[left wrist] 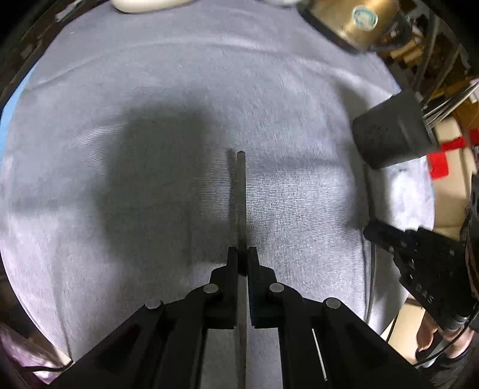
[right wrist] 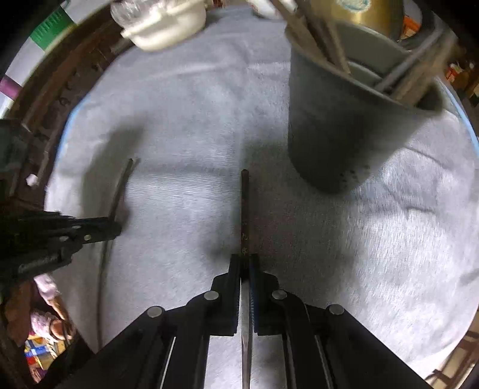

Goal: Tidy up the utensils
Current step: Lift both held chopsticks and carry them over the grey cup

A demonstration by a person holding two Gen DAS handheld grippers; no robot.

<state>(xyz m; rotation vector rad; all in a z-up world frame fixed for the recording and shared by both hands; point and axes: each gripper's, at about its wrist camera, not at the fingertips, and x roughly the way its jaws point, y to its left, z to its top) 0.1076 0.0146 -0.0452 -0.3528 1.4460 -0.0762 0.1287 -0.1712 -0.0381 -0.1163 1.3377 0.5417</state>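
Observation:
My left gripper is shut on a thin dark chopstick that points forward above the grey towel. My right gripper is shut on another dark chopstick with pale markings. A dark grey utensil holder stands to the right ahead of my right gripper, with several utensils sticking out of it. It also shows in the left wrist view at the right. My right gripper shows at the right of the left wrist view, and my left gripper with its chopstick at the left of the right wrist view.
A white lidded dish sits at the towel's far edge. A brass-coloured pot stands at the far right behind the holder. A dark wooden table edge runs along the left.

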